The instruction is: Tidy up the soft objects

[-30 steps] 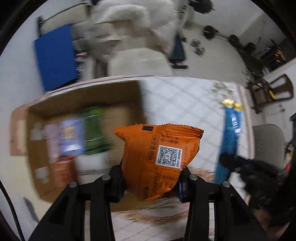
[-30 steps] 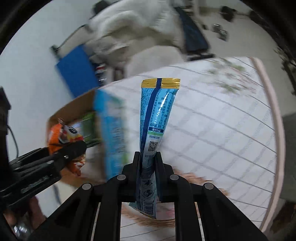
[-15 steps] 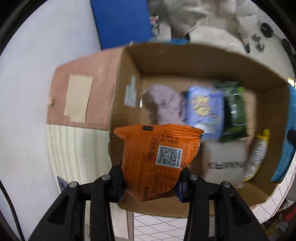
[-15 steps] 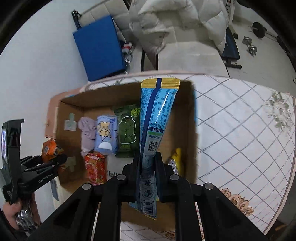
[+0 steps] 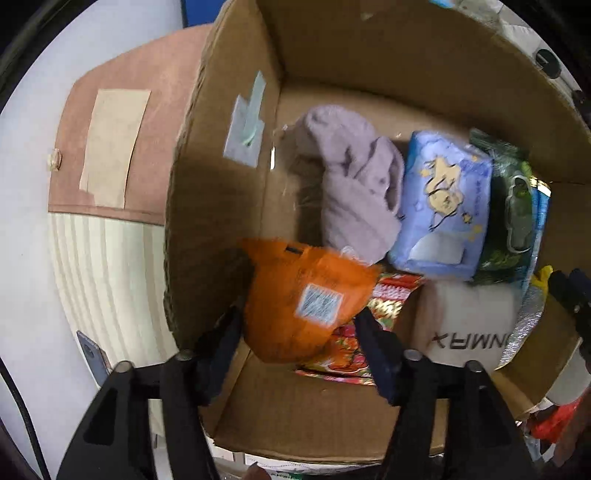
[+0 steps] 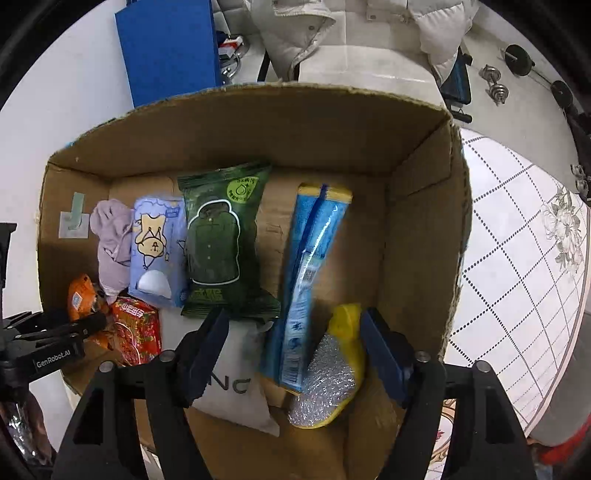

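Observation:
A cardboard box [image 6: 258,122] holds soft packs. My left gripper [image 5: 301,328] is open over the box's left corner; the orange snack bag [image 5: 303,299] is blurred between its spread fingers, above a red pack [image 5: 354,332]. My right gripper [image 6: 293,332] is open over the box; the long blue packet [image 6: 310,280] is loose between its fingers, over a yellow-silver sponge [image 6: 328,373]. Inside lie a lilac cloth [image 5: 354,177], a light-blue tissue pack [image 5: 443,206], a green pack [image 6: 218,240] and a white bag [image 6: 236,384].
The box stands on a table with a white diamond-pattern cloth [image 6: 517,258]. A blue board [image 6: 170,48] and a white padded coat [image 6: 369,29] lie beyond the box. A box flap [image 5: 110,144] hangs out to the left. Dumbbells [image 6: 498,85] sit on the floor.
Both grippers have moved down over the box and opened. The orange bag and the blue packet, gripped before, are now loose and blurred between the spread fingers.

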A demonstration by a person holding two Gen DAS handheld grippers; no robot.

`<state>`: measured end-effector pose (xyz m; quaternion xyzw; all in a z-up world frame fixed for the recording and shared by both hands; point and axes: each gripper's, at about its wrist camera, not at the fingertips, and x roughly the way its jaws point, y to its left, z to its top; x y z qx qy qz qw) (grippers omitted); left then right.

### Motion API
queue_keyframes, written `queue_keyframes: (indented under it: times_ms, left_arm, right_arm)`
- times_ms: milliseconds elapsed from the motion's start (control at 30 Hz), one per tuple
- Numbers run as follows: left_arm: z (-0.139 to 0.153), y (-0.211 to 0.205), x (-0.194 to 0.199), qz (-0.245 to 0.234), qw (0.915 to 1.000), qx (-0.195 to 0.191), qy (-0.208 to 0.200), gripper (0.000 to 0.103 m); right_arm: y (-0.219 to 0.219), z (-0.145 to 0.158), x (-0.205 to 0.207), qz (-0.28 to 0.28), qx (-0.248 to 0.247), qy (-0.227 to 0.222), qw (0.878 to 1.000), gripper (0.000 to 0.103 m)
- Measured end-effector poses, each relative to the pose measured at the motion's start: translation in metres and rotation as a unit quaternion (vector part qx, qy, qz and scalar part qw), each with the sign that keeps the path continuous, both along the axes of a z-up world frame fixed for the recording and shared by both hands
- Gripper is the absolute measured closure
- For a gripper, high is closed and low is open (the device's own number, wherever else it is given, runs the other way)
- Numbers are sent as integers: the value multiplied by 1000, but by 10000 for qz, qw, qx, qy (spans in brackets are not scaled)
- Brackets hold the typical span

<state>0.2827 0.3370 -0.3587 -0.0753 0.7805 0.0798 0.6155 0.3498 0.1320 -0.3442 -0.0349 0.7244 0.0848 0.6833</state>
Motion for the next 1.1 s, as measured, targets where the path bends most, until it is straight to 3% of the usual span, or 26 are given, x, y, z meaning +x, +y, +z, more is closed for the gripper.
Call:
queue_keyframes:
  times_ms: [167, 267, 300, 367, 433, 733, 1100]
  left_arm:
    - [12, -10, 1, -181, 9995, 192, -199, 19]
    - [21, -14, -1, -238, 9987, 282, -358, 18]
    - [25, -16, -2, -225, 9985, 276, -413, 10]
    - [37, -23, -5, -221, 9978, 279, -560, 5]
    - [48, -29, -7, -215, 9968, 328, -703, 5]
    - [96, -52, -27, -229, 9872, 390, -1529, 0]
    - [115, -75, -51, -228, 9845, 185, -1730, 0]
  right_arm:
    - [-6, 7, 1, -54, 47, 25, 10000, 25]
    - [-8, 13, -4, -1, -15, -51, 10000, 13]
    - [-9, 16, -6, 10, -27, -82, 10000, 9]
    - [-9, 22, -10, 52, -14, -112, 9999, 7]
    - [-11, 29, -17, 74, -25, -176, 9998, 0]
    - [-14, 60, -63, 189, -42, -670, 9976, 0]
    - [-38, 67, -97, -185, -82, -796, 9966, 0]
